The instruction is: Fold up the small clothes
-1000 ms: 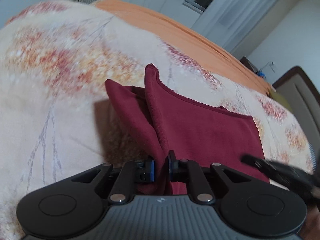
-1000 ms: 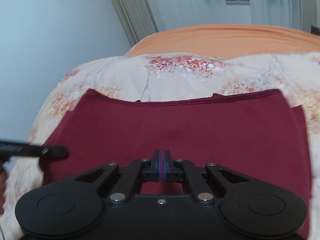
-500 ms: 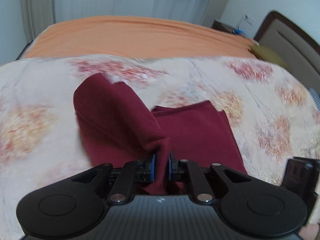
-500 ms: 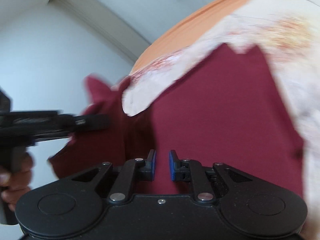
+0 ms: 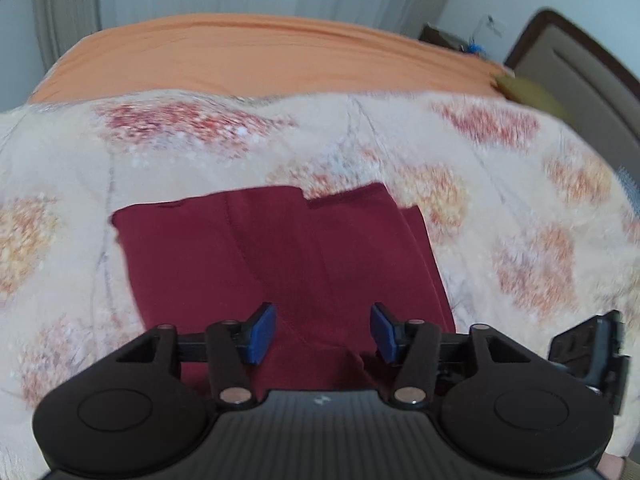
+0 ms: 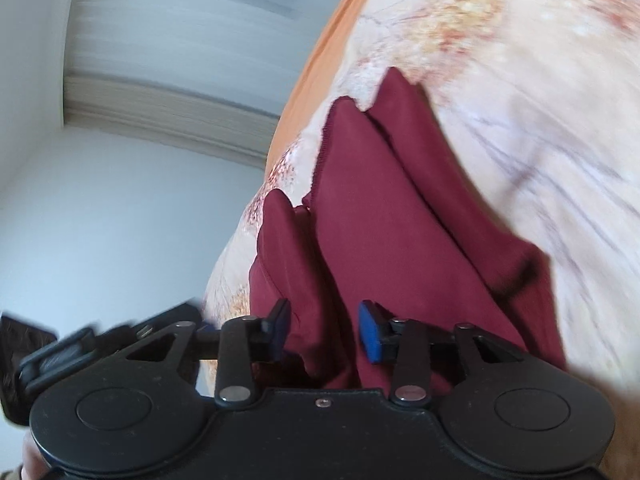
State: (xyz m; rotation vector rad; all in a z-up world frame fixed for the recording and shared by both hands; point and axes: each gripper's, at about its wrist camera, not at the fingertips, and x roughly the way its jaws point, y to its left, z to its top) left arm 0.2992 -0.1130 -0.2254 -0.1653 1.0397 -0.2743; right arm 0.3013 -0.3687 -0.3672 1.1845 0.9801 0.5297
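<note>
1. Half a second ago the left hand-held gripper (image 5: 322, 338) pinched a raised fold of the maroon garment (image 5: 260, 264); now that fold lies flat and the jaws are opening, pads clear of the cloth.
2. I count one garment, two hand-held grippers, one bed.
3. The garment sits in the lower middle of the left view, folded in overlapping panels on the floral bedspread (image 5: 500, 208), its near edge running under the left gripper.
4. The right hand-held gripper (image 6: 324, 332) is tilted; its jaws are opening too, with cloth bunched between them, neither pad pressing.
5. An orange sheet (image 5: 260, 52) covers the bed's far part.
</note>
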